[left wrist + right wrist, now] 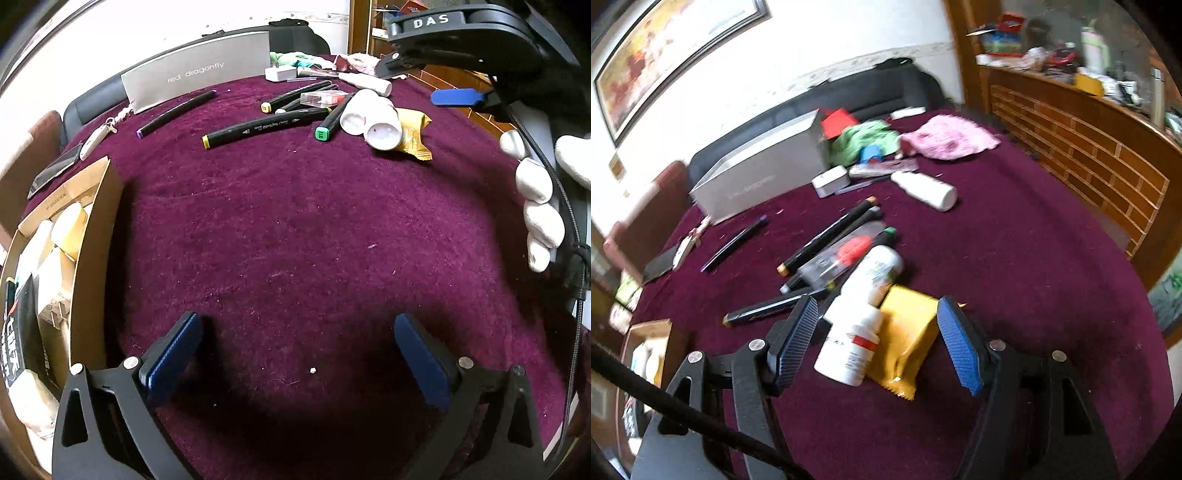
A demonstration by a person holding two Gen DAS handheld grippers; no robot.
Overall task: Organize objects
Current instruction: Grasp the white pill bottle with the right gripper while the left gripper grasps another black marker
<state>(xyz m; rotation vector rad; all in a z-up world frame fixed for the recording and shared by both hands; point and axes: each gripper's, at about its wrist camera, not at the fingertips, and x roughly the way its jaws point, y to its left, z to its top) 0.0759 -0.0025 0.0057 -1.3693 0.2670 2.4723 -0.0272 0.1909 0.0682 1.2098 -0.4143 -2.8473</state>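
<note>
My right gripper (pixel 877 341) is open, its blue pads on either side of a white pill bottle (pixel 849 343) and a yellow packet (pixel 905 343) on the purple cloth; nothing is gripped. A second white bottle (pixel 877 273) lies just beyond. Both bottles (pixel 384 131) and the packet (pixel 413 136) show far right in the left wrist view, under the right gripper (pixel 458 98). My left gripper (pixel 299 354) is open and empty over bare cloth. Several black markers (pixel 266 127) lie beyond. A cardboard box (pixel 79 236) holding packets stands at its left.
A grey shoe box (pixel 195 79) stands at the back. A third white bottle (pixel 923 190), a white charger (pixel 831 180), green and pink cloths (pixel 949 138) lie far back. A phone (pixel 55 170) and a white key fob lie left. A wooden counter (pixel 1082 147) borders the right.
</note>
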